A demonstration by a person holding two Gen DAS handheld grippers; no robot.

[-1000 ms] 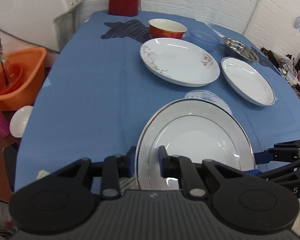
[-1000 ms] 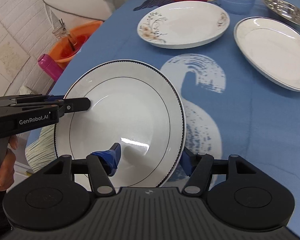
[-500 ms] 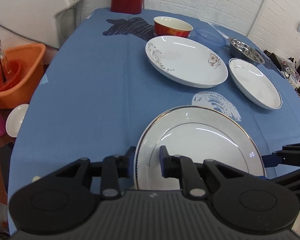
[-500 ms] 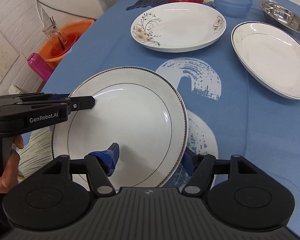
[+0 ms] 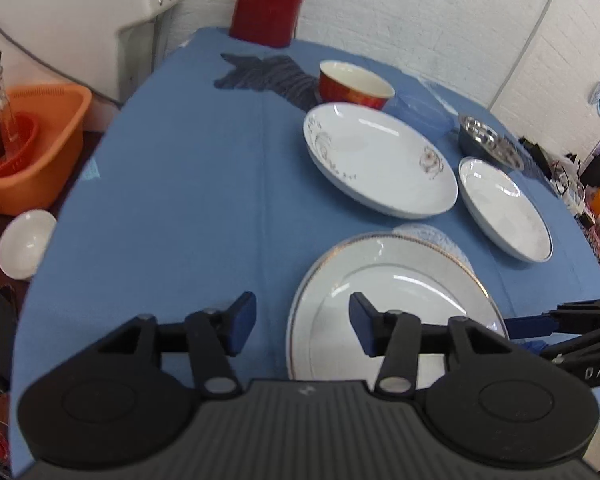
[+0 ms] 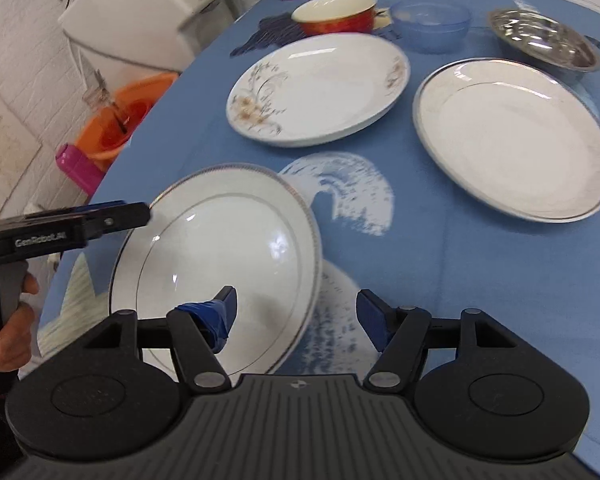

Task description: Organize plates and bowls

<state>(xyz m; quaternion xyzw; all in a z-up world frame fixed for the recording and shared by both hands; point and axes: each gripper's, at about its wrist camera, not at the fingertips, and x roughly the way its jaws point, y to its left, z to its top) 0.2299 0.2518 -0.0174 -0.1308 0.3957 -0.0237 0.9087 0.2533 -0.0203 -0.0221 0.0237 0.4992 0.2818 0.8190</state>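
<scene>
The gold-rimmed plate (image 5: 396, 308) sits nearest me on the blue tablecloth (image 5: 180, 200), at the near edge of the table. It is white, round and glossy, with a thin gold line at the rim and a second ring around its well. Both views are a little blurred, so I cannot tell whether it lies flat or one edge is raised.

My left gripper (image 5: 302, 322) is spread wide, its fingers either side of the plate's left rim and clamping nothing. My right gripper (image 6: 296, 316) is likewise released, one finger over the plate's well and the other outside its right rim, no pad pressing on it.

Just beyond it lies the floral plate (image 5: 380, 160), white with brown flower sprigs, and to its right a silver-rimmed plate (image 5: 504, 208). The three plates lie apart, none stacked. Further back stand a red bowl (image 5: 354, 86), a blue bowl (image 5: 418, 110) and a steel bowl (image 5: 490, 142), each separate, though the blue and red look close together.

As I judge it, the sorting has barely begun: no plate rests on another and no bowl is nested, so all the stacking remains.

Off the table to the left are an orange tub (image 5: 32, 148) and a small white bowl (image 5: 26, 244). A red jug (image 5: 270, 0) stands at the far end.
</scene>
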